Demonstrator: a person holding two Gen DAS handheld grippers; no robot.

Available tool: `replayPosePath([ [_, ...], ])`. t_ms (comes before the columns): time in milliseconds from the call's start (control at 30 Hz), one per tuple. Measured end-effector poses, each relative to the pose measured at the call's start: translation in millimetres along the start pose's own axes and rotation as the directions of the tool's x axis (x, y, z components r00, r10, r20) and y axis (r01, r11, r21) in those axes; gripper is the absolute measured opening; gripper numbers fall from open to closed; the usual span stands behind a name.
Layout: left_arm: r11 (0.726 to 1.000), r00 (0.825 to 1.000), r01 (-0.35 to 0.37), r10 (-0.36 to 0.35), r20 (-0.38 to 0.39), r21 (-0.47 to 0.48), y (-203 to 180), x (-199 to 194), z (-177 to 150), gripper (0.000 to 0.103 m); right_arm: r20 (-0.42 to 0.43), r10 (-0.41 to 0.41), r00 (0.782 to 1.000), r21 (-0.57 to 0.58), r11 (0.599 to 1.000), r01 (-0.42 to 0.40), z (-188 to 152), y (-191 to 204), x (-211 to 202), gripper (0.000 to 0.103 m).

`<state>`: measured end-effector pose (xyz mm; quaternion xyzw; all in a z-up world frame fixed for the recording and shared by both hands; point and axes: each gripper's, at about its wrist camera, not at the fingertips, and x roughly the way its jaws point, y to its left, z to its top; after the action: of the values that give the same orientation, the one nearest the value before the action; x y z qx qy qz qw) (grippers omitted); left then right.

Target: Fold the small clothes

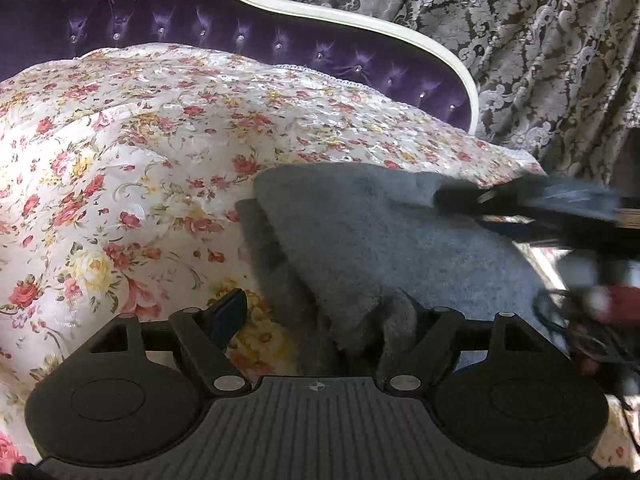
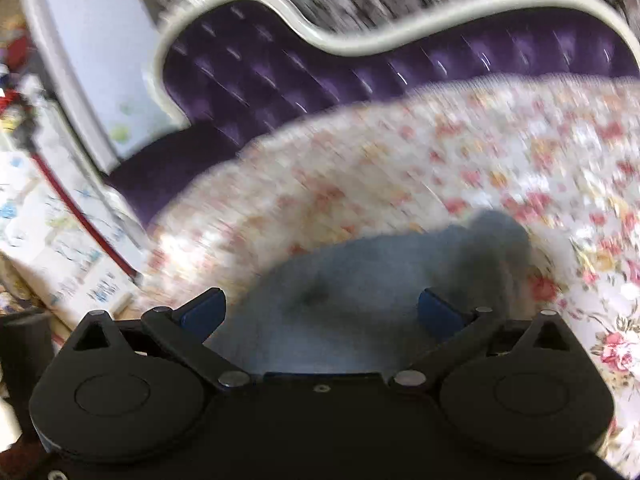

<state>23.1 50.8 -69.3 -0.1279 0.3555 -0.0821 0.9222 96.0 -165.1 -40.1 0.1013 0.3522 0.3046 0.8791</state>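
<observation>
Left tongs [image 1: 320, 316] spread wide, grey garment [image 1: 360, 240] bunched against right finger, right tongs [image 2: 322, 308] released above it, floral bedspread [image 1: 140, 160] beneath.

A floral bedspread [image 1: 120, 152], printed with red, pink and yellow roses on a white ground, is spread over the bed and is edged with a narrow white trim at its far side. Behind it, a purple tufted headboard [image 1: 168, 28] is set with small shiny buttons and is bordered by a curved cream frame [image 1: 360, 24]. A brown curtain [image 1: 540, 52] with a silver damask pattern is hung behind the headboard. In the right wrist view, heavily blurred, a white panel [image 2: 100, 60] is seen left of the headboard, and printed boxes [image 2: 52, 248] are stacked below it.
</observation>
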Motion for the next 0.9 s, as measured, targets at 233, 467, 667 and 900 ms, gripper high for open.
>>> replayPosePath([
  [233, 0.999, 0.999, -0.029, 0.030, -0.013, 0.025, -2, -2, 6, 0.088, -0.021, -0.232, 0.973, 0.090, 0.968, 0.233, 2, -48, 10, 0.103],
  [467, 0.980, 0.986, -0.157, 0.149, 0.071, 0.119, -33, -43, 17, 0.092, 0.210, -0.339, 0.917, 0.015, 0.939, 0.344, -7, -8, -65, 0.103],
  [667, 0.931, 0.950, -0.311, 0.308, 0.049, 0.191, -65, -62, 27, 0.092, 0.228, -0.325, 0.918, 0.043, 0.945, 0.324, -13, 13, -98, 0.103],
  [900, 0.923, 0.945, -0.326, 0.325, 0.039, 0.203, -76, -82, 19, 0.092, 0.195, -0.309, 0.931, 0.031, 0.951, 0.309, -37, 45, -118, 0.103],
])
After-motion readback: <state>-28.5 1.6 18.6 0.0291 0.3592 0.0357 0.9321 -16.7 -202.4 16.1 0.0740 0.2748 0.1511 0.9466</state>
